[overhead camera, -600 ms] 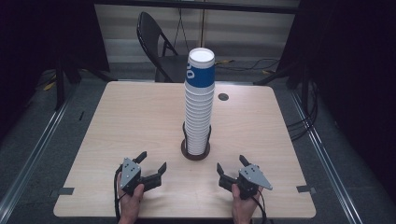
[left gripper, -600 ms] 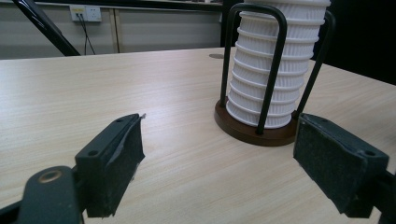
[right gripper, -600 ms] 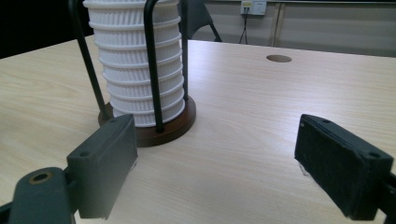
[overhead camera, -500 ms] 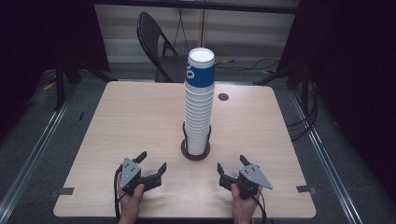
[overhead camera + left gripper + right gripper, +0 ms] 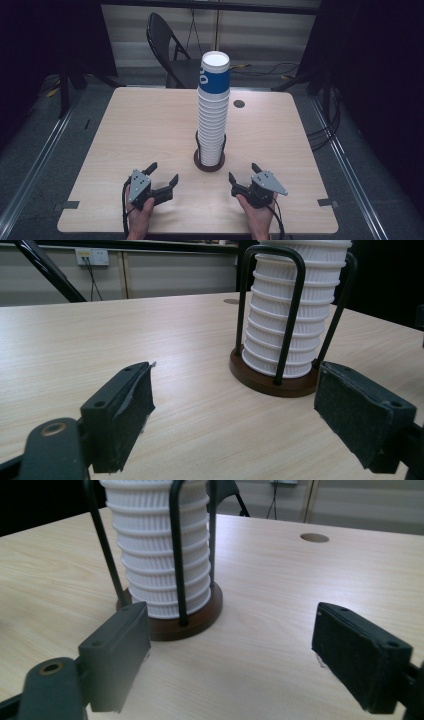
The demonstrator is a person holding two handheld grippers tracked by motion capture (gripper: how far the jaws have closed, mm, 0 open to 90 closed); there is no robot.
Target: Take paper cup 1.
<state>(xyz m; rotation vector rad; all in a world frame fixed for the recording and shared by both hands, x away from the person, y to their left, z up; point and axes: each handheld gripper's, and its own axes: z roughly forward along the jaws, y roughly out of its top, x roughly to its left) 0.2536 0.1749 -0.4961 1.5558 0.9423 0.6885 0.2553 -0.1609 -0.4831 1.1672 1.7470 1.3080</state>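
tall stack of ribbed white cups (image 5: 212, 120), top one blue-banded, in a dark-based wire holder (image 5: 209, 161); both grippers' fingers spread, empty.

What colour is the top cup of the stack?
Blue with white print; the top cup shows best in the high view.

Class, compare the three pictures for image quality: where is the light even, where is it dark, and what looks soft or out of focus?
High view: the table is evenly lit, the room around it dark, and the stack of cups sharp. Left gripper view: the cups' ribs are crisp, while the near black fingers look slightly soft. Right gripper view: softer overall, with the fingers blurred at their edges.
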